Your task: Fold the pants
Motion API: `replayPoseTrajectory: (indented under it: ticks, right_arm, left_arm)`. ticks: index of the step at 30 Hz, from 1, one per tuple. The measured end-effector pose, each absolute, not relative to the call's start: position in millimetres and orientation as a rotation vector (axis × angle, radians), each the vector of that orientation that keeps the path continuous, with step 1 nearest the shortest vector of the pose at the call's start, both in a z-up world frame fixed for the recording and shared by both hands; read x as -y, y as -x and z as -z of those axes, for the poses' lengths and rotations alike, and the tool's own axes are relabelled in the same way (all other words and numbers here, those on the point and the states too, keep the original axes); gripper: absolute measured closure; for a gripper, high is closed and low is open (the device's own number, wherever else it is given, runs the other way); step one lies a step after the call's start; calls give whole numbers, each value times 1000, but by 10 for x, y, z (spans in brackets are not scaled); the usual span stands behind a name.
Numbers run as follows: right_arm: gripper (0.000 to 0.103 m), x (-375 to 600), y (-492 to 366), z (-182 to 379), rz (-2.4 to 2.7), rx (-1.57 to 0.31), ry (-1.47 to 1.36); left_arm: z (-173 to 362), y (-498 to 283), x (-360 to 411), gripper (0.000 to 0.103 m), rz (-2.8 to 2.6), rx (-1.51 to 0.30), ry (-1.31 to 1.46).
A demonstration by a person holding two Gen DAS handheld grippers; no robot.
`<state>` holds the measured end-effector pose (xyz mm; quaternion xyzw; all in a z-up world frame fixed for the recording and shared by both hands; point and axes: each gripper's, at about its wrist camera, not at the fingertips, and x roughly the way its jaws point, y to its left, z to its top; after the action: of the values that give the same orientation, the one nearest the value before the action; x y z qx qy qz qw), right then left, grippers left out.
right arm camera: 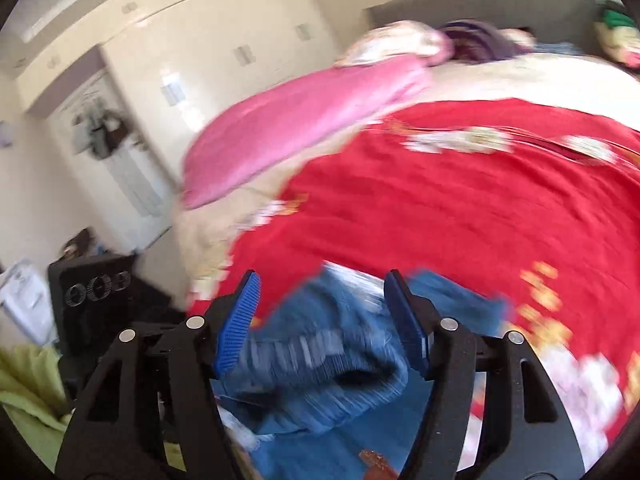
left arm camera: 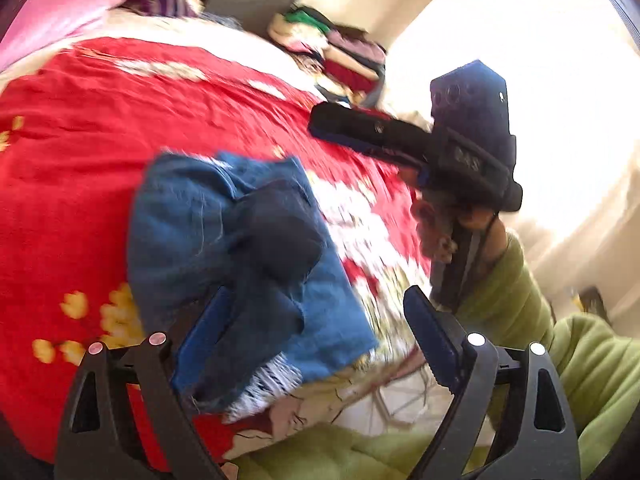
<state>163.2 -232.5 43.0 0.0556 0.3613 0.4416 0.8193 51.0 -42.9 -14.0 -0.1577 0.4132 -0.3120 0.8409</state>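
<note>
Blue pants bundled on a red bedspread, both claws open and empty.

Nearest, left claw (left arm camera: pixel 316 344) spread wide above the pants (left arm camera: pixel 240 248), gripping nothing; right claw (right arm camera: pixel 324 320) likewise parted, cloth between but unpinched, apparently released mid-fold. Beyond, red bedspread (left arm camera: pixel 80 140), pink blanket (right arm camera: pixel 288 124); farthest, clothes pile (left arm camera: pixel 340 56). No containers visible.

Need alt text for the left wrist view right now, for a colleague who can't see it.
Folded blue jeans lie on a red floral bedspread, with the left gripper open above them, holding nothing. The right gripper, held by a green-sleeved arm, hangs over the bed's right side.
</note>
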Motion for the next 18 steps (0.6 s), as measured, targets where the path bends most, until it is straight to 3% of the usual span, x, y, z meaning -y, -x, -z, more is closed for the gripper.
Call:
replayPoseTrajectory:
  ticks: [11,18]
  right_arm:
    - [41,2260,-1406,146,-793,-909,-12]
    - [40,2395,-1322,168,-726,-882,34]
  left_arm:
    - [464,-509,608,16,596,-977,226]
    - [200,-386,607,16,542,-899,141]
